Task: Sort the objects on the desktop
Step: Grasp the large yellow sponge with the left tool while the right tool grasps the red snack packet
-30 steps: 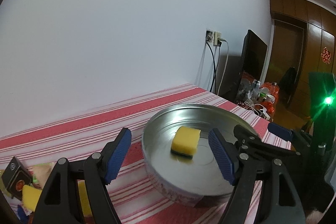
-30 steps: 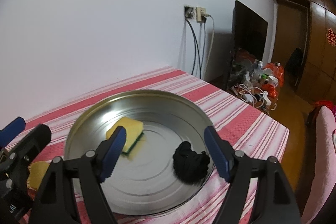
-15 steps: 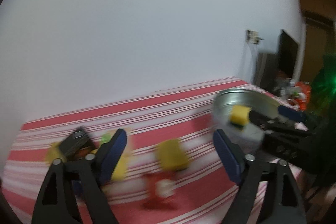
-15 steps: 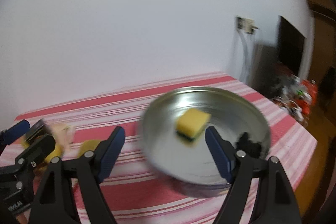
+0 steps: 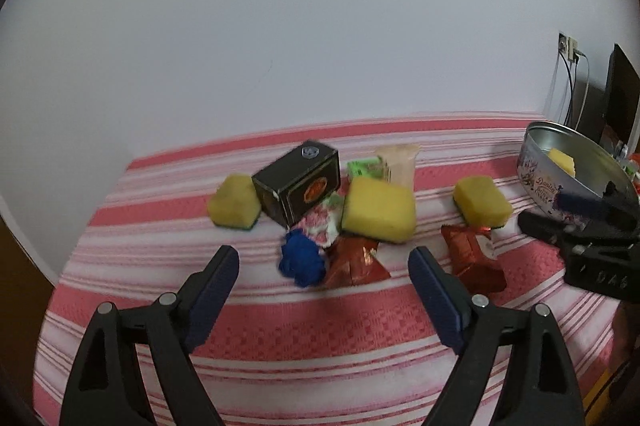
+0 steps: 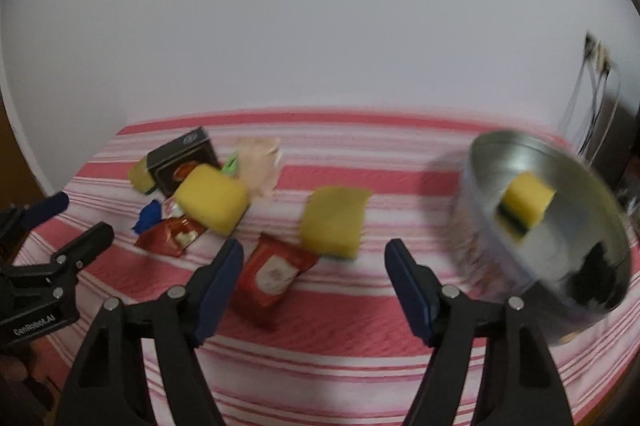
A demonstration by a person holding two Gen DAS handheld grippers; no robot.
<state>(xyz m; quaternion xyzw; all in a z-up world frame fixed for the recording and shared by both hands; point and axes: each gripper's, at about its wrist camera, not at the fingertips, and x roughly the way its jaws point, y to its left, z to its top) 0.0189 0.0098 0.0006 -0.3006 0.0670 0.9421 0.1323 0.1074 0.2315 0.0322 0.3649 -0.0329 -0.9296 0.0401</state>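
Both grippers hang above the near edge of the red-and-white striped tablecloth [image 5: 320,330], and nothing sits between either pair of blue pads. The left gripper [image 5: 324,286] has its jaws spread wide; the right gripper [image 6: 314,278] has just been narrowing its jaws but they are plainly apart and empty.

Toward the table's left end lies the unsorted cluster: a black rectangular box with an orange emblem [image 5: 298,182], a small yellow sponge with a green scouring base [image 5: 234,202] touching its left side, a large yellow sponge block [image 5: 378,206] on its right, a crumpled blue cloth scrap [image 5: 302,260] and a red foil packet [image 5: 356,264] nearest the left gripper. Nearer the middle, a second yellow sponge [image 6: 334,222] sits apart with another red foil sachet [image 6: 274,272] just in front of it. At the right end stands the round silver tin [image 6: 480,162], already holding one yellow-and-green sponge [image 6: 524,206] and a black crumpled lump [image 6: 596,278].

The sponges should be light and springy — a squeeze across the short sides, low on the firmer scouring layer, looks safest. The foil packets are probably slick and flat against the cloth, so a pinch on a raised crimped edge seems wiser. The box is stiff; take it across its narrow width. The blue scrap is soft and can be gathered anywhere.
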